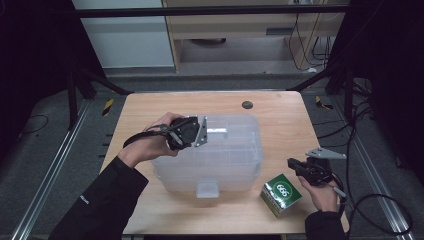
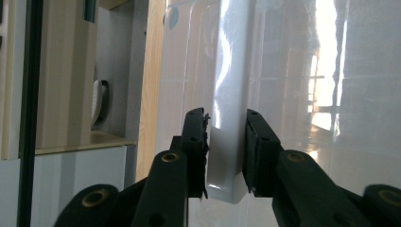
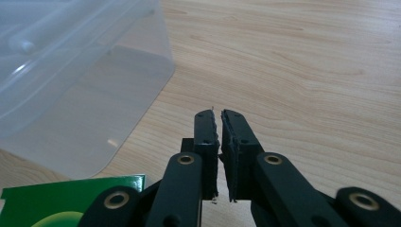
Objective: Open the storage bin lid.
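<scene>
I am holding the left tongs [image 1: 192,131] on the far-left part of the clear plastic bin [image 1: 235,165], which is sitting upside down near the middle of the bench [image 1: 280,107]. In the left gripper view its jaws are standing partly closed on either side of a white clasp tab [image 2: 226,156] on the bin's edge, pads touching it, so I am judging the step in hand to be gripping that clasp to release or lift the bin. The right tongs [image 1: 295,164] are waiting near the bench's right edge, jaws nearly together with nothing between them, just beyond a green box [image 1: 281,193] at the near-right corner. Next I am expecting to need a firm squeeze and a steady pull, with the right tongs bracing the bin.
</scene>
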A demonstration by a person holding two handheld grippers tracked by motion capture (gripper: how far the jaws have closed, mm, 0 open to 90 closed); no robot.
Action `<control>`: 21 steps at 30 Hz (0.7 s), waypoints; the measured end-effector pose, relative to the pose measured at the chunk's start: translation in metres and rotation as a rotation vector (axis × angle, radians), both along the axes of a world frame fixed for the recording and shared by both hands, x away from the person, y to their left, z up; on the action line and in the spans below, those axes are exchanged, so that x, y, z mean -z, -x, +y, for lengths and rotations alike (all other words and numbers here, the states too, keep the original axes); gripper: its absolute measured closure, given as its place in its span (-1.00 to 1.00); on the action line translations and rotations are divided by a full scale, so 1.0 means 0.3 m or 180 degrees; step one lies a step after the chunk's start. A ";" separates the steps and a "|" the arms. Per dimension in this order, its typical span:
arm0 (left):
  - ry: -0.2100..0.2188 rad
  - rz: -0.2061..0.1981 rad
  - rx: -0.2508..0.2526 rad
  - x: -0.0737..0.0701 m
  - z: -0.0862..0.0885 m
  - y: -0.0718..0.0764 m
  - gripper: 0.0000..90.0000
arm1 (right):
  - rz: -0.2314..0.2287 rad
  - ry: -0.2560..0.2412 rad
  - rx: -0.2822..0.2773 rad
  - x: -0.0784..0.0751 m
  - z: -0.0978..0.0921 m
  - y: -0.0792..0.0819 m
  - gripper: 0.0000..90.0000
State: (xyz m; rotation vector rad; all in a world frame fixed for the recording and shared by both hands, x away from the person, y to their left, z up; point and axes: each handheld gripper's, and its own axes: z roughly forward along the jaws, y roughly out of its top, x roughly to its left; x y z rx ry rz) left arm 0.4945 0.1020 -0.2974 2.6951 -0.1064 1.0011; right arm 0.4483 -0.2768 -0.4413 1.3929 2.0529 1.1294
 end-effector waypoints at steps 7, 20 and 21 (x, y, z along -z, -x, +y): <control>-0.0077 -0.0073 -0.0002 0.001 -0.008 0.007 0.66 | -0.0049 -0.0019 -0.0032 -0.026 0.009 0.010 0.95; -0.0059 -0.0130 -0.0016 -0.003 -0.009 0.006 0.66 | -0.0170 -0.0081 -0.0302 -0.097 0.082 0.040 1.00; -0.0059 -0.0130 -0.0016 -0.003 -0.009 0.006 0.66 | -0.0170 -0.0081 -0.0302 -0.097 0.082 0.040 1.00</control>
